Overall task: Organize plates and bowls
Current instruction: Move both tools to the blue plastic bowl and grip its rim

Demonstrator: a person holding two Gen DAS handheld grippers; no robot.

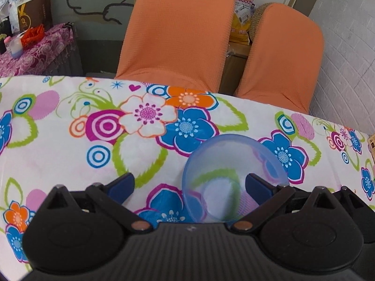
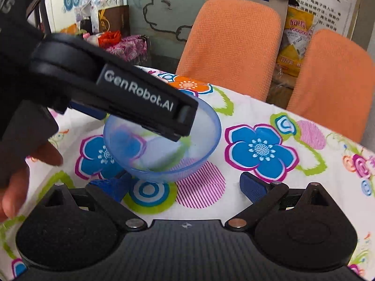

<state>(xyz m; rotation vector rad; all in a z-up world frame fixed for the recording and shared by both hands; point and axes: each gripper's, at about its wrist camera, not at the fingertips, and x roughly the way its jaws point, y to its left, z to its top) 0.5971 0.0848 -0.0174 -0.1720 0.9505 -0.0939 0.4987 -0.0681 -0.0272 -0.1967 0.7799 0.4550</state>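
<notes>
"GenRobot.AI" in white on black left gripper (image 2: 150,107). Chinese print on poster (image 2: 328,4), upper right, too small to read.

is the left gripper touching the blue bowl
Cannot tell. The left wrist view shows the open left gripper with its right finger overlapping the blue bowl's rim, but neither view shows contact plainly.

Both grippers are matte black plastic: the left gripper (image 1: 189,185) and right gripper (image 2: 185,185) have ribbed bodies, rounded lobes, metal pivot screws and blue textured fingertips (image 2: 252,187); one side bears white "GenRobot.AI" lettering (image 2: 138,92)
</notes>
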